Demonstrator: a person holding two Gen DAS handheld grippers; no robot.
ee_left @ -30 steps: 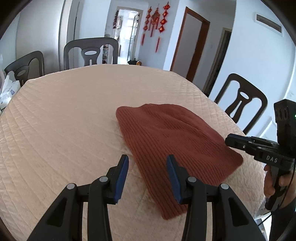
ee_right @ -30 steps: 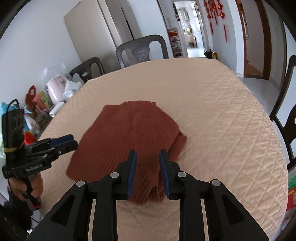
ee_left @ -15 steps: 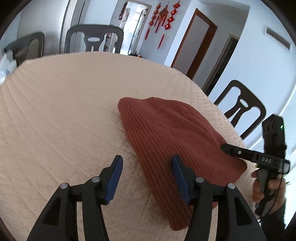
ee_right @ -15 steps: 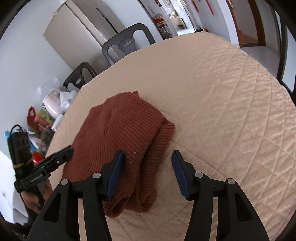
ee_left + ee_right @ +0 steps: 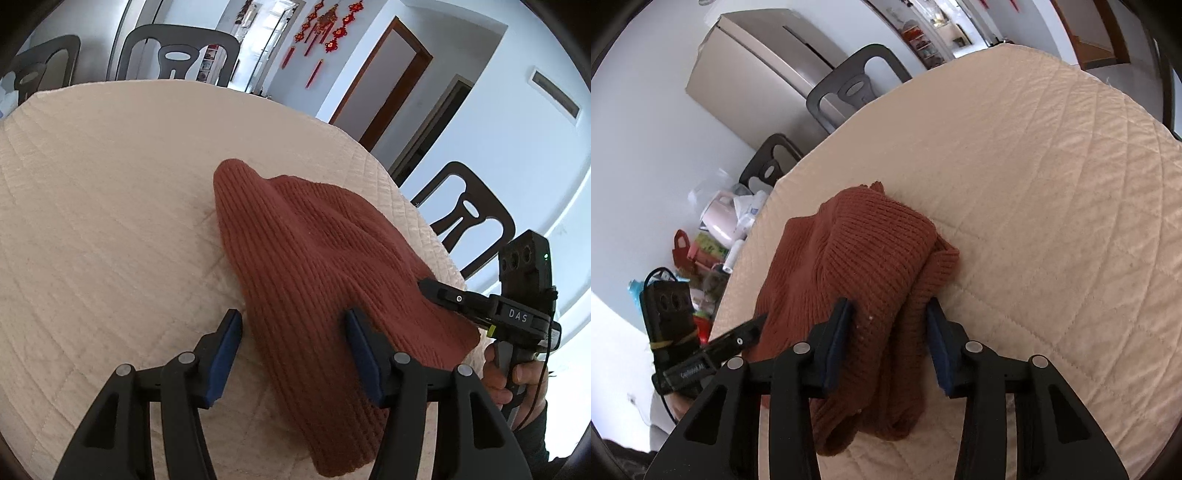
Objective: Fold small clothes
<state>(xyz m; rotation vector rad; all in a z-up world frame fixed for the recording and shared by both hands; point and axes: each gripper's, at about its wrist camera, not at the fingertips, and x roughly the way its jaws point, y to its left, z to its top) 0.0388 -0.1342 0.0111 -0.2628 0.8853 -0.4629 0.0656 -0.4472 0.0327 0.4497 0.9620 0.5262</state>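
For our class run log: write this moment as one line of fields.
task: fold | item: rust knit garment, on quilted table | left gripper: opening, astride edge | right gripper: closing around fold

Domestic dining room. Round table [image 5: 110, 184] under quilted cream cover; dark dining chairs [image 5: 177, 55] at its edges; steel refrigerator [image 5: 757, 70] against wall; red hanging ornaments [image 5: 325, 22] by a wooden door [image 5: 384, 81]; household clutter [image 5: 713, 240] beside table's left edge.

A quilted beige table [image 5: 110, 184] is ringed by dark chairs [image 5: 472, 218]. White walls, red hanging ornaments [image 5: 325, 22] (near a brown door [image 5: 384, 74]) are seen.
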